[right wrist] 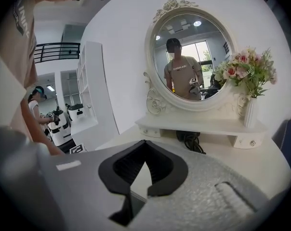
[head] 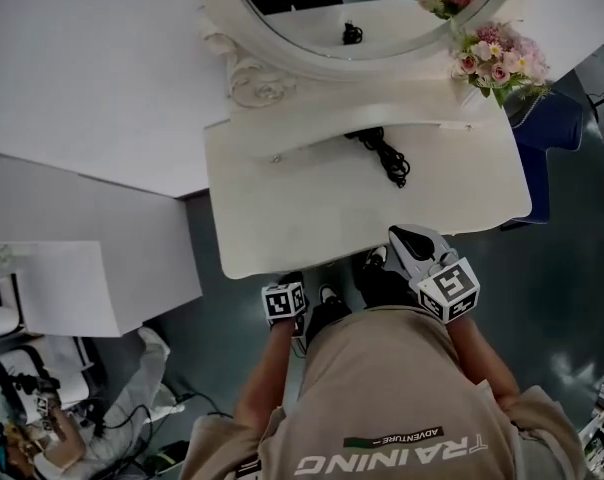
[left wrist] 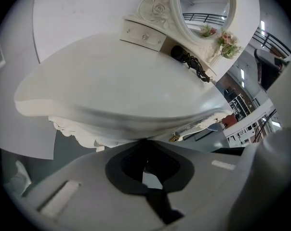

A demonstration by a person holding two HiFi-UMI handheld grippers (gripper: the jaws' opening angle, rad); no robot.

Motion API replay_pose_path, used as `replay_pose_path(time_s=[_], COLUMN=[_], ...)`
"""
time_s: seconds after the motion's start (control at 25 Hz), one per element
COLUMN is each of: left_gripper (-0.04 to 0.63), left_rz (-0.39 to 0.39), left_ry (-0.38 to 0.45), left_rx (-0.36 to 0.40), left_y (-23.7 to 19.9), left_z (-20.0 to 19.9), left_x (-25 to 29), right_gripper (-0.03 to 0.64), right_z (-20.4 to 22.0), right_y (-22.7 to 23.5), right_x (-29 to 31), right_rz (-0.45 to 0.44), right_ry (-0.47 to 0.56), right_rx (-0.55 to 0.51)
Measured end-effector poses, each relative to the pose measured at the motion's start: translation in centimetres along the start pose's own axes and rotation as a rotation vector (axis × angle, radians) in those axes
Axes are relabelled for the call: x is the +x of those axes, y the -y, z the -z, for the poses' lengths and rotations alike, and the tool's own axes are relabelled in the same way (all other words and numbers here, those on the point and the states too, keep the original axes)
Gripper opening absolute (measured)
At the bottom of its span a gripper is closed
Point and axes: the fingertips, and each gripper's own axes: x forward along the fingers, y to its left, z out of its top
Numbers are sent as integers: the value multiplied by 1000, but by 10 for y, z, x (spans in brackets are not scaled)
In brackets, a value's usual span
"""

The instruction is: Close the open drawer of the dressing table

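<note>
my left claw (left wrist: 144,143) pressed together, empty, at the front edge of the white wooden dressing surface (left wrist: 116,90), my right claw (right wrist: 145,143) likewise closed tight above it, coiled black cable (right wrist: 191,143) ahead

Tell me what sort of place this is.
Probably a staged bedroom corner in a lab or showroom: a white dressing table with oval mirror and flowers, yet a black balcony railing shows behind.
</note>
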Motion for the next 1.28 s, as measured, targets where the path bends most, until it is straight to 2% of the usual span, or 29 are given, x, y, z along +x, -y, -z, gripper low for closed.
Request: replay_pose_path(time_s=[0.48,0.72,0.96,1.16,1.28], left_gripper=[17,17,17,17,17], left_rz=[-17,20,75,113,117], left_ry=[8,24,20,69,109], left_rx=[8,21,124,267,340], left_y=[-1,7,19,32,38], left_z=[-13,-13,-4,-9,-13], left_x=[2,-10,-30,-60,-72], right_gripper=[3,2,3,3,3], right_z=[-13,-12,4,14,23], right_y=[7,-6,-29,-53,-69], right_x=[14,9,-6,-24,-32], right_rz=[-24,1,53,106,100], right_ry=[19,35,31,46,25], right_rx=[-12,-8,4,-2,-18])
